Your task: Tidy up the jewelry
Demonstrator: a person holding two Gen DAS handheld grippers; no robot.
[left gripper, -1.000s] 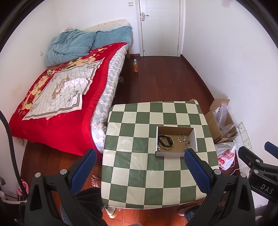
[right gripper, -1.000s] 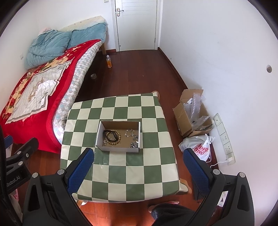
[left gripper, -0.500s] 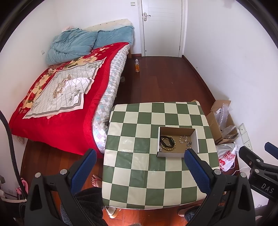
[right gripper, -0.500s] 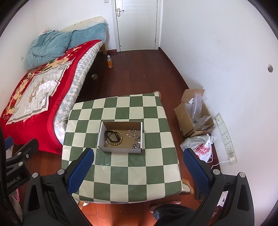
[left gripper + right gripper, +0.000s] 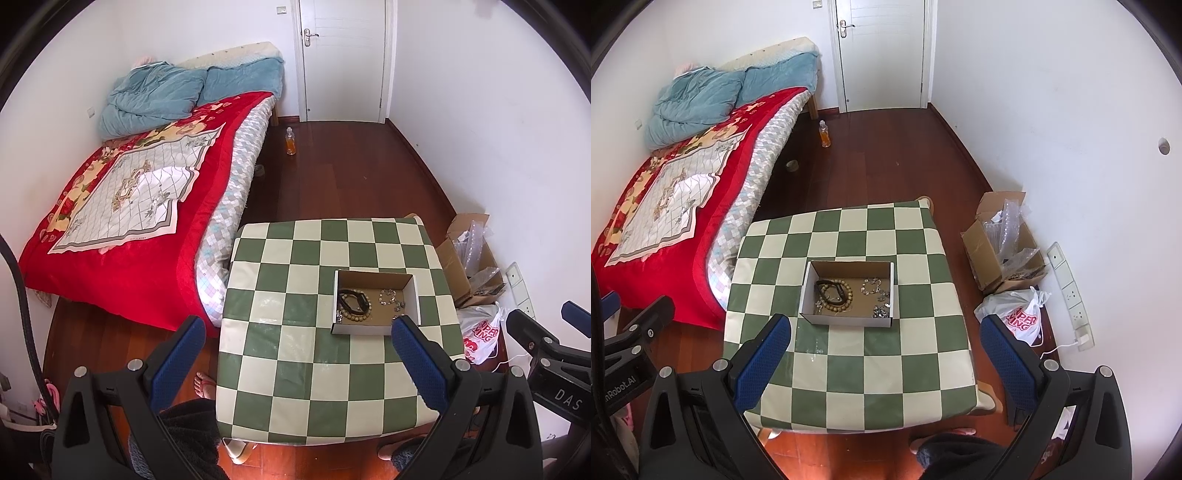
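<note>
here, left gripper (image 5: 295, 334) and right gripper (image 5: 884, 330) both high above the box (image 5: 848, 292), fingers wide apart, gripping nothing

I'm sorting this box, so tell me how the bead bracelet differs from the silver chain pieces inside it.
The bead bracelet is a thick loop of round tan beads; the silver chain pieces are thin and glinting. The bracelet lies in the left half of the cardboard box with a dark band over it; the chains are scattered across the right half in separate small clusters. Both rest loose on the box floor, untouched by either hand-held gripper.
</note>
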